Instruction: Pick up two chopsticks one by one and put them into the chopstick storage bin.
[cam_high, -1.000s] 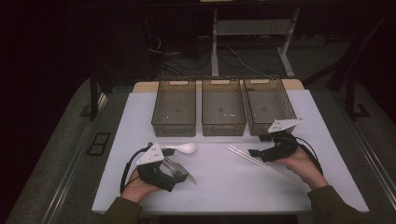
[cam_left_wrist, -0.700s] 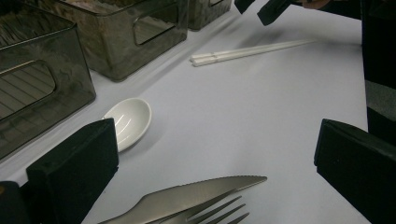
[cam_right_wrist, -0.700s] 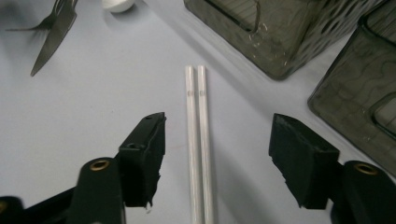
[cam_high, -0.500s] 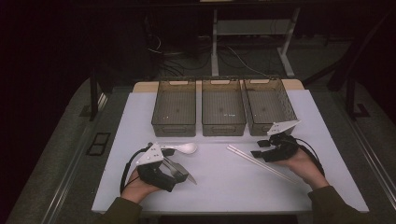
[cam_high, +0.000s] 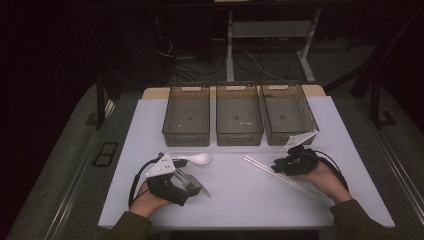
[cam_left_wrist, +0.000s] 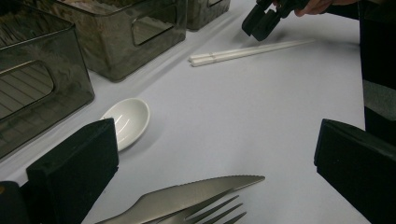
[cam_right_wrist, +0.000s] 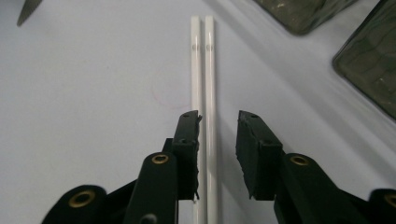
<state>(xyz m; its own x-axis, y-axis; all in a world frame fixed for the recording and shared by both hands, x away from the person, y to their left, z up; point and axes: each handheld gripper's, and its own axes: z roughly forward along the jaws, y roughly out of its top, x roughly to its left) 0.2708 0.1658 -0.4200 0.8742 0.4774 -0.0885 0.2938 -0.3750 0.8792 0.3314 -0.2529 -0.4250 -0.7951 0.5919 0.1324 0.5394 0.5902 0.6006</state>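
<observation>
A pair of white chopsticks (cam_high: 277, 173) lies on the white table (cam_high: 240, 200) at the right. My right gripper (cam_high: 277, 167) is low over their middle. In the right gripper view the gripper (cam_right_wrist: 218, 151) is open, its jaws a narrow gap apart, and the chopsticks (cam_right_wrist: 203, 65) run between them close to the left-hand jaw. My left gripper (cam_high: 176, 189) sits at the front left, its jaws (cam_left_wrist: 215, 172) wide open over a steel knife (cam_left_wrist: 187, 198) and fork (cam_left_wrist: 212, 213). A white spoon (cam_left_wrist: 128, 119) lies just beyond them.
Three dark see-through bins (cam_high: 186, 139) (cam_high: 239, 138) (cam_high: 280, 139) stand in a row behind the cutlery. The nearest bin walls (cam_left_wrist: 42, 84) are close to the spoon (cam_high: 198, 158). Bare table shows between the two grippers.
My right gripper has shifted slightly toward the chopsticks. The left gripper and the cutlery have not moved.
</observation>
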